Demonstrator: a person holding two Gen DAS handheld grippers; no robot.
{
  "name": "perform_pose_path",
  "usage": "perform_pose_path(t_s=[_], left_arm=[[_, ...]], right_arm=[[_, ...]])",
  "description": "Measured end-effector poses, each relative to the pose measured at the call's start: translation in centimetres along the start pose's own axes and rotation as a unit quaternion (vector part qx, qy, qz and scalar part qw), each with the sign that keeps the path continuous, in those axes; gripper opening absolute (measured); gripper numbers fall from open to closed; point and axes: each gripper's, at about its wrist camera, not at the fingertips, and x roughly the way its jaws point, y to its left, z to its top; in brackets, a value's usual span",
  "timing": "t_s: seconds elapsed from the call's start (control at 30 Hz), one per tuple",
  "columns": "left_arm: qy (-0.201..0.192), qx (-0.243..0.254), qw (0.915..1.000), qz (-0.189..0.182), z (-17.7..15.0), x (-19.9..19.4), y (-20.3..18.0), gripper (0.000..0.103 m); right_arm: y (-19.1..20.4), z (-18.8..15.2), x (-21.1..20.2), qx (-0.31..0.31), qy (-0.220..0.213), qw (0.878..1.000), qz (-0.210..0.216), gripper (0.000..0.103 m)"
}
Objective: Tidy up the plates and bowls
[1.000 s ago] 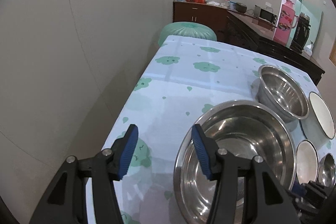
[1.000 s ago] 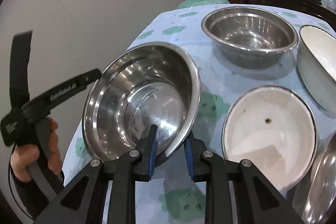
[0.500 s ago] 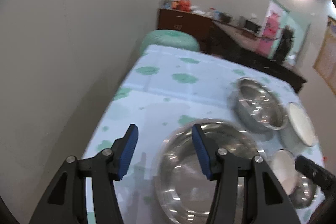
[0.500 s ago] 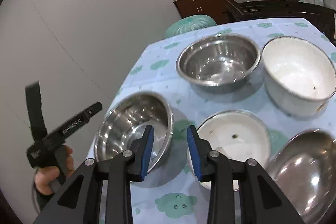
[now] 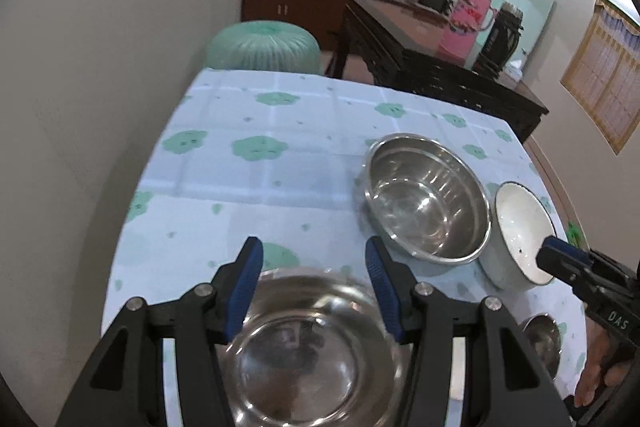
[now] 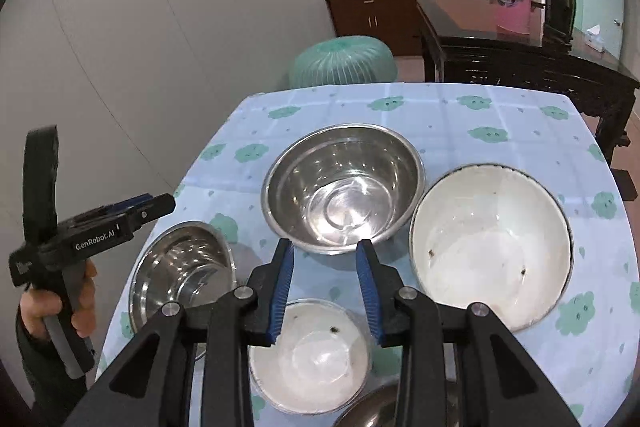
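Steel mixing bowl (image 6: 342,189), smooth and round, sits mid-frame on the cloud-print tablecloth (image 6: 520,115), just beyond the right gripper (image 6: 325,287), whose blue ribbed pads (image 6: 283,289) have just been opening and stand spread with nothing between them. White enamel bowl (image 6: 490,247), chipped and speckled, touches its right side; a smaller white enamel bowl (image 6: 312,355) lies below the pads, and a shallower steel bowl (image 6: 182,279) sits lower left. Left gripper (image 5: 313,285) also spread and empty, hanging above that shallow steel bowl (image 5: 312,351) at the bottom of its frame.
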Motion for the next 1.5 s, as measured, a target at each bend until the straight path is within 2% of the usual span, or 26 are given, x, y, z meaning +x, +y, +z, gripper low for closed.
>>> perform_pose_path(t_s=[0.2,0.3,0.43,0.6,0.7,0.8,1.13,1.2,1.33,1.37,1.5], left_arm=[[0.041,0.002,0.9991,0.009,2.2,2.8,-1.1,0.054],[0.066,-0.013,0.9977,0.002,3.1,4.7,-1.1,0.054],[0.097,-0.039,0.9945,-0.01,3.8,6.8,-1.0,0.054],[0.106,-0.038,0.9936,-0.011,4.9,8.3,-2.1,0.05],[0.118,-0.034,0.9924,-0.007,5.0,9.5,-2.8,0.045],[0.131,-0.034,0.9908,-0.006,4.9,10.7,-3.1,0.039],[0.143,-0.041,0.9889,0.002,4.8,12.1,-3.3,0.039],[0.143,-0.047,0.9887,0.001,4.8,12.2,-3.0,0.039],[0.156,-0.05,0.9865,-0.006,4.5,13.0,-3.2,0.038],[0.158,-0.046,0.9864,-0.006,4.4,13.3,-3.5,0.037],[0.171,-0.033,0.9845,-0.021,3.8,13.9,-4.6,0.016]], right_arm=[[-2.2,3.9,2.2,-0.017,0.029,0.999,-0.02,0.034],[-4.0,5.9,4.1,-0.001,0.037,0.999,-0.028,0.034],[-5.6,7.4,7.2,0.003,0.078,0.996,-0.043,0.034],[-7.3,8.6,10.1,0.009,0.095,0.994,-0.058,0.033],[-8.0,9.4,11.3,0.009,0.101,0.993,-0.055,0.026],[-8.7,9.7,12.4,0.008,0.109,0.992,-0.056,0.026],[-8.9,8.8,14.7,-0.005,0.144,0.989,-0.03,0.026],[-8.5,8.5,15.0,-0.025,0.146,0.988,-0.038,0.016],[-8.3,8.4,15.1,-0.035,0.149,0.987,-0.042,0.014],[-8.4,8.4,15.1,-0.036,0.149,0.987,-0.041,0.014],[-8.6,8.5,15.3,-0.036,0.151,0.987,-0.035,0.014]])
